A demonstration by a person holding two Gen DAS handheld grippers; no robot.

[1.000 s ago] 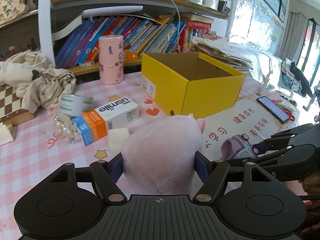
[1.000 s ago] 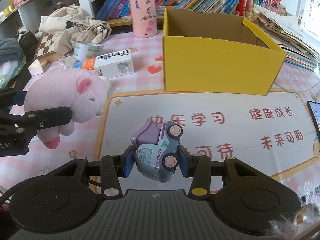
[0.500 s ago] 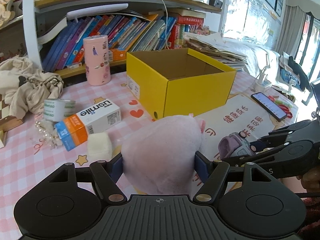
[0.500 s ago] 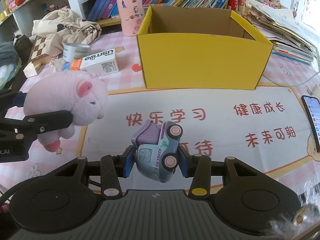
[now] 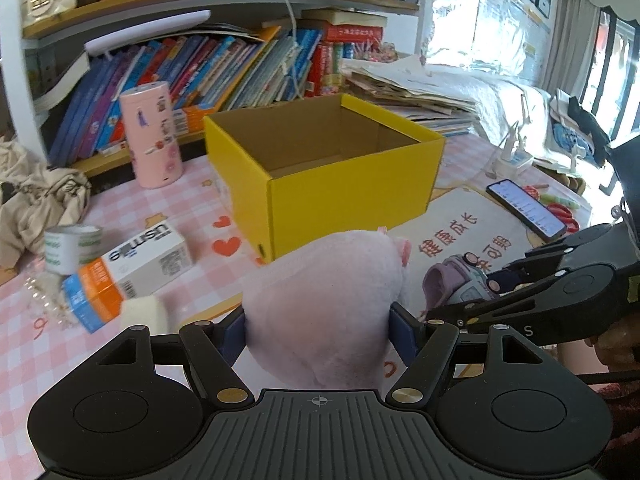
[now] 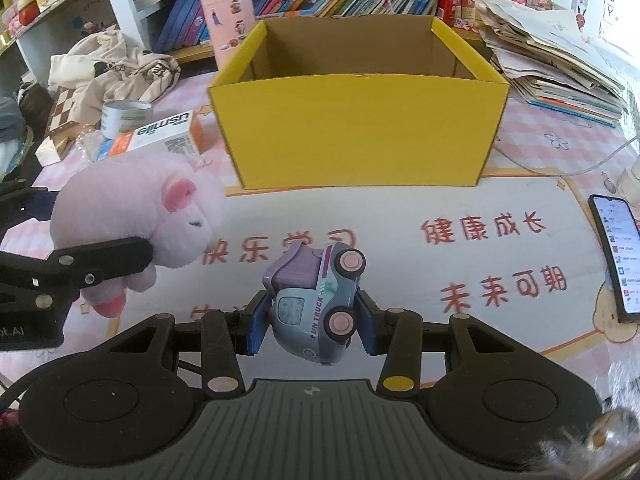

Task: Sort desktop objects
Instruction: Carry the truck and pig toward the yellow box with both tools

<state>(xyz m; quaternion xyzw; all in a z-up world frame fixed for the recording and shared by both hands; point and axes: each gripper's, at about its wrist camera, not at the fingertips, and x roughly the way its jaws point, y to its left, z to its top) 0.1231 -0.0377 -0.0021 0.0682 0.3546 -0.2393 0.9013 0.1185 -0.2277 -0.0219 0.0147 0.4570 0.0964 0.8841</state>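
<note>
From the left wrist view, we see our left tongs (image 5: 318,322) closed about halfway on a pink plush pig (image 5: 324,304), its blue pads pressing into both sides. Beyond the pig stands an open yellow box (image 5: 348,196) on the pink checked tabletop (image 5: 40,344). Left of the box lie a white and orange carton (image 5: 128,270) and a tape roll (image 5: 72,246); right of it, a phone (image 5: 526,208).

From the right wrist view, our right tongs (image 6: 310,322) are clamped tight on a small blue toy truck (image 6: 316,300), held tipped on its side above a white mat (image 6: 400,240) in front of the yellow box (image 6: 360,132). The pig (image 6: 132,216) hangs to the front left of the box, in the left tongs (image 6: 132,260).
</note>
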